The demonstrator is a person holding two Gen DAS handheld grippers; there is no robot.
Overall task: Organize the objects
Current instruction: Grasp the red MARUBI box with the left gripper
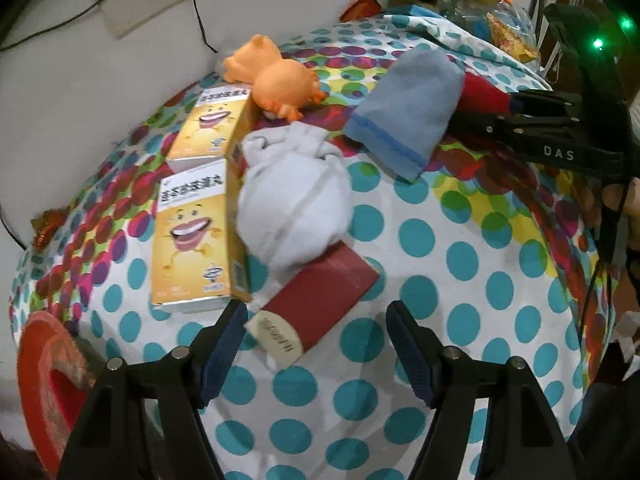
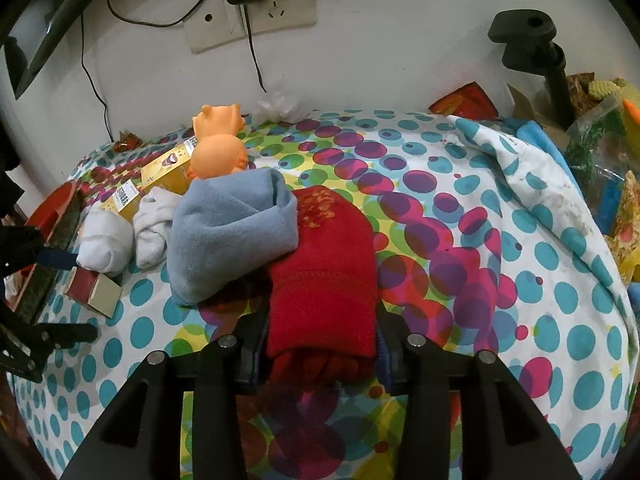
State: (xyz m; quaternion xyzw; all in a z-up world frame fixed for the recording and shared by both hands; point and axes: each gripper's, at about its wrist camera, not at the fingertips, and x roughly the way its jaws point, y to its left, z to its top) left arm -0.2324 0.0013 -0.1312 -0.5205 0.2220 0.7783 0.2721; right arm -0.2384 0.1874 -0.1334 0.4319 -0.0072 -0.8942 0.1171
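The right gripper [image 2: 320,344] clamps a folded red knitted cloth [image 2: 324,272] on the polka-dot tablecloth [image 2: 500,320], just beside a rolled blue fleece cloth [image 2: 228,236]. The left gripper [image 1: 316,320] hangs wide apart over a dark red rectangular box [image 1: 320,308] touching a bundled white sock [image 1: 292,208].

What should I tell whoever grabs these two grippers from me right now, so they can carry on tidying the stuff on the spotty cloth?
Right gripper: shut on the red rolled sock, which lies against the blue rolled sock.
Left gripper: open, empty, hovering just short of the dark red box.
White sock bundle rests partly on that box, beside two yellow boxes lined up end to end. Orange toy sits behind them.
Done: apparently the yellow boxes are aligned.
Left: place the red sock, then sort the blue and white socks, dark red box and toy.
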